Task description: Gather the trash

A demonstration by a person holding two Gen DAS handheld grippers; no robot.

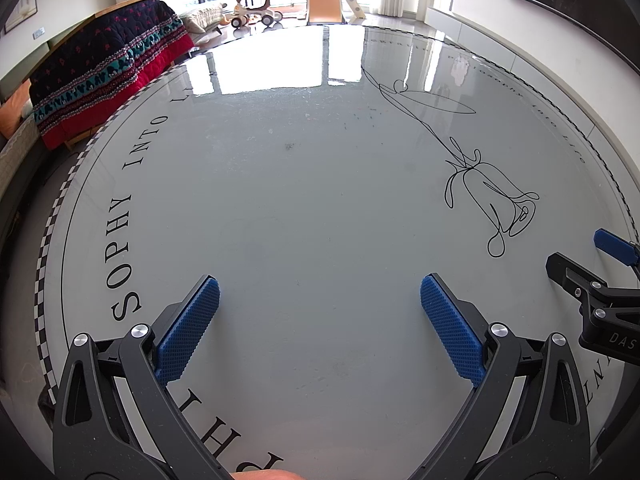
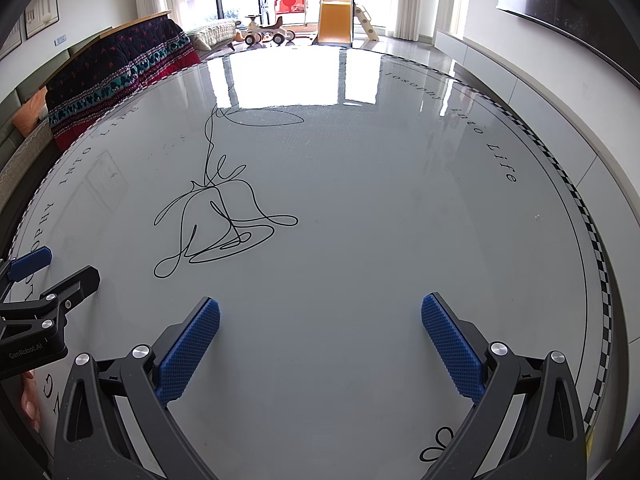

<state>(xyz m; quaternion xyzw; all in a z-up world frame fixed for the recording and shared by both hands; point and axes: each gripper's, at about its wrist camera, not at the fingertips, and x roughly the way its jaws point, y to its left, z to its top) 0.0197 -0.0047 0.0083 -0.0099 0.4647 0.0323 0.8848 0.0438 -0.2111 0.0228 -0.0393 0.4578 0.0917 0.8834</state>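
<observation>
"GenRobot.AI" on left hand-held gripper point(image 2: 60, 270)

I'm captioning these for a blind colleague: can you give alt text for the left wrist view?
The open left gripper hovers over a glossy round table printed with lettering and a line-drawn flower; no trash shows. The right gripper pokes in at the right edge.

Round glossy grey table point(image 1: 304, 216), edged with a black-and-white checkered border point(image 1: 48, 248) and printed with curved black lettering point(image 1: 120, 248) and a line-drawn flower point(image 2: 216, 216). Beyond the table, a dark quilt with red and teal bands point(image 1: 108, 68) draped over a wooden frame. Farther back, near bright windows, a yellow toy slide point(image 2: 336, 20), a ride-on toy point(image 2: 264, 34) and a red swing seat point(image 2: 290, 4).
</observation>
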